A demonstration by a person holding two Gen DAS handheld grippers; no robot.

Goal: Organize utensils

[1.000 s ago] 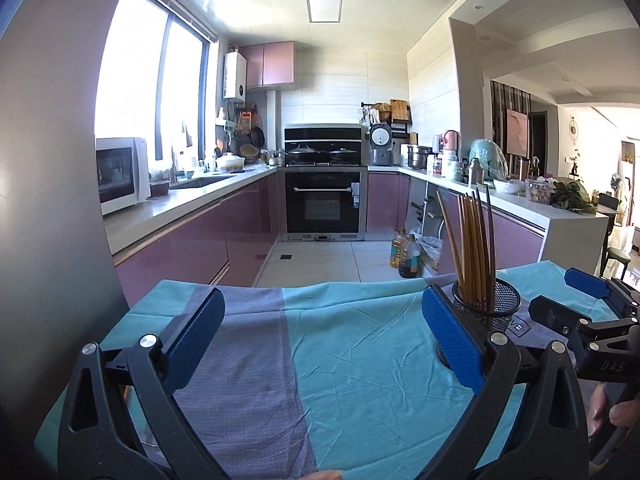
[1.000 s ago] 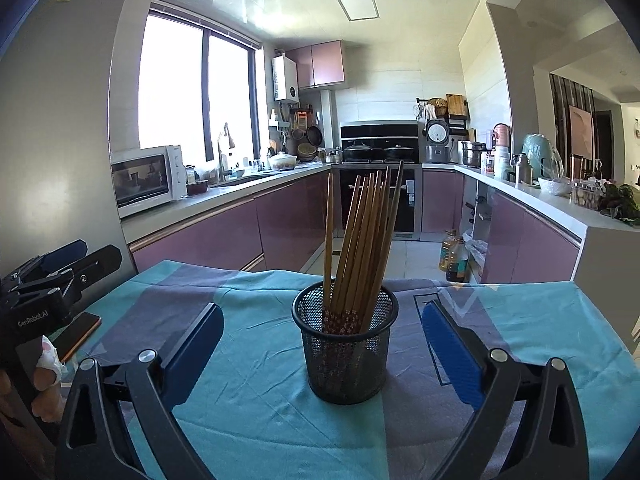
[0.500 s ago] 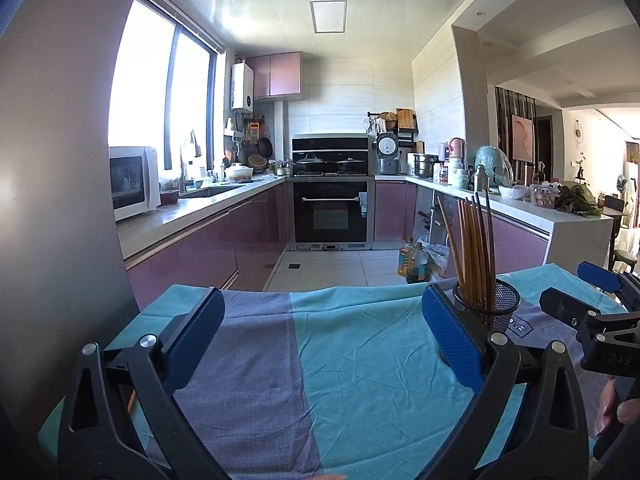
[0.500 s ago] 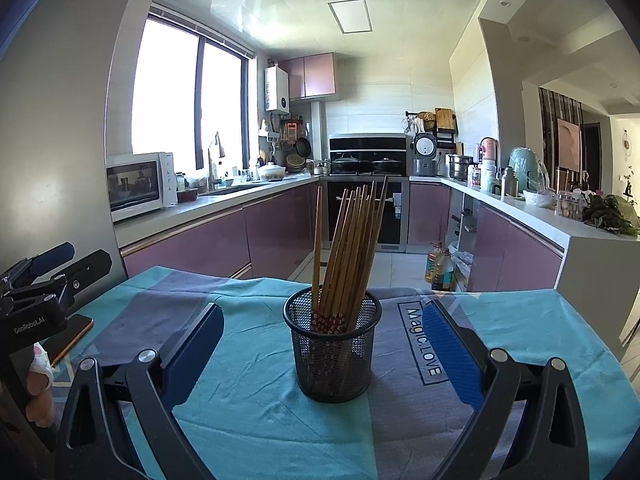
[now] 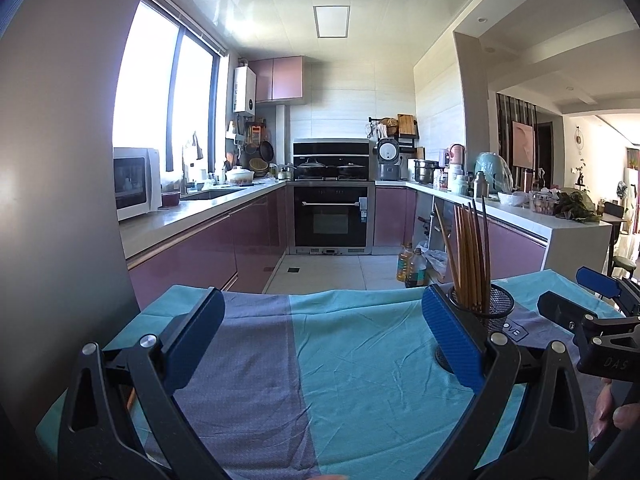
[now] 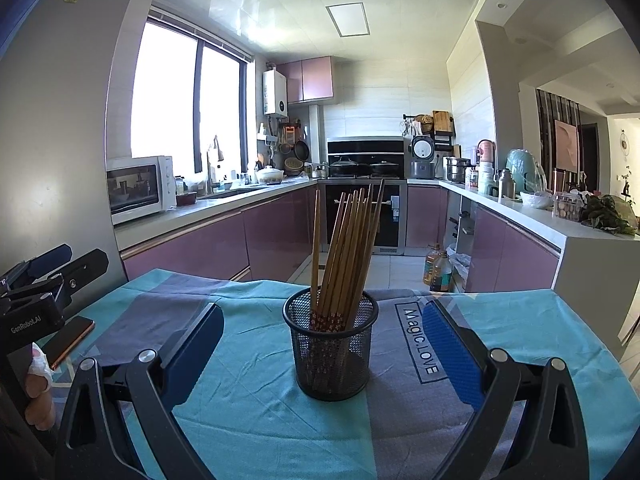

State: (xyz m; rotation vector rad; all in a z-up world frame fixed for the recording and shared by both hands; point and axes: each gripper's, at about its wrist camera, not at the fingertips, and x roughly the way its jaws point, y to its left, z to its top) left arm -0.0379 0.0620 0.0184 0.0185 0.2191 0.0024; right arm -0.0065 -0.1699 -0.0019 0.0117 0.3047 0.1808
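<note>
Chopsticks (image 6: 344, 248): stood bunched in the black mesh holder (image 6: 331, 348), tips up, leaning a little to the right. Had eased the right gripper (image 6: 322, 320) back from the holder over the last second, and uncovered the "Magic.LOVE" print on the cloth just right of the holder. Kept its jaws spread wide, gripping nothing, with the holder framed between the blue pads but apart from both. Had drawn the left gripper (image 5: 324, 304) back as well, off to the left of the holder. Same story there: jaws wide apart and empty.

Read as a retreat, not a reach. Saw no loose utensil anywhere around the holder, so judged the sorting done, or very nearly.

Rested the holder on a teal-and-grey tablecloth (image 6: 248, 400), lightly creased but flat enough under the base. Spotted a phone (image 6: 70, 338) well left of the holder, at the cloth's edge. Beyond the holder, found a kitchen of mauve cabinets: oven (image 5: 331, 216) straight behind, microwave (image 6: 136, 188) and a bright window behind to the left, oil bottles (image 6: 438, 272) on the floor behind to the right.
</note>
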